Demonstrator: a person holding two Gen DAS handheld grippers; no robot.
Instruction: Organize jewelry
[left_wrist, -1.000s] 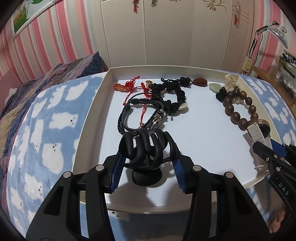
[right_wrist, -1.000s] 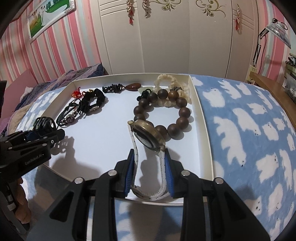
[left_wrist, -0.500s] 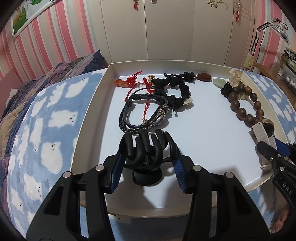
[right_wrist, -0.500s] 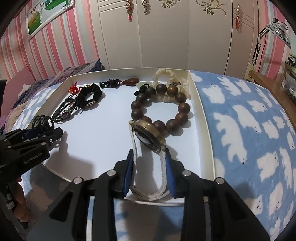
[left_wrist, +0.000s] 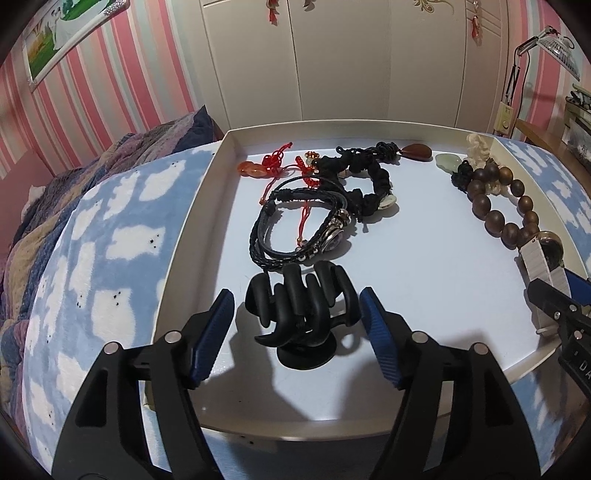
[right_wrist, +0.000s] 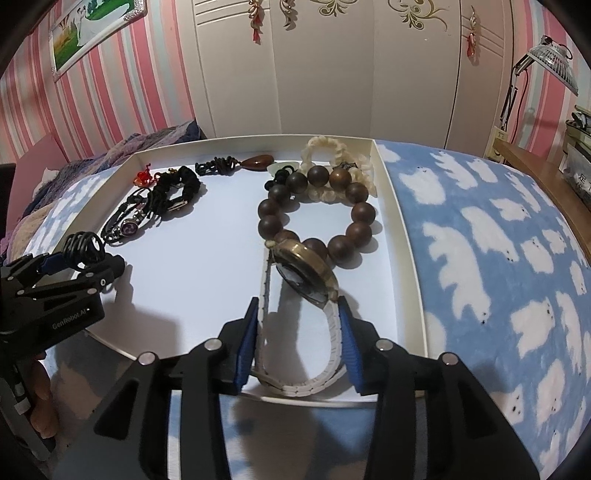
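Note:
A black claw hair clip (left_wrist: 299, 308) sits on the white tray (left_wrist: 192, 236) near its front edge, between the parted fingers of my left gripper (left_wrist: 297, 325), which stands open with gaps on both sides. My right gripper (right_wrist: 297, 332) is shut on the white strap of a brass-faced watch (right_wrist: 306, 269) at the tray's right front. A brown wooden bead bracelet (right_wrist: 314, 214) lies just behind the watch. Black braided bracelets (left_wrist: 303, 229) and red cord charms (left_wrist: 275, 166) lie at the tray's back left.
A cream bead bracelet (right_wrist: 332, 162) and a brown pendant on black cord (right_wrist: 258, 162) lie at the tray's back. The tray rests on a blue blanket with white shapes (right_wrist: 498, 258). White wardrobe doors (left_wrist: 343, 59) stand behind. A lamp (right_wrist: 550, 62) is at far right.
My left gripper has opened and let go of the hair clip, which now rests on the tray. My right gripper still holds the watch, shifted slightly.

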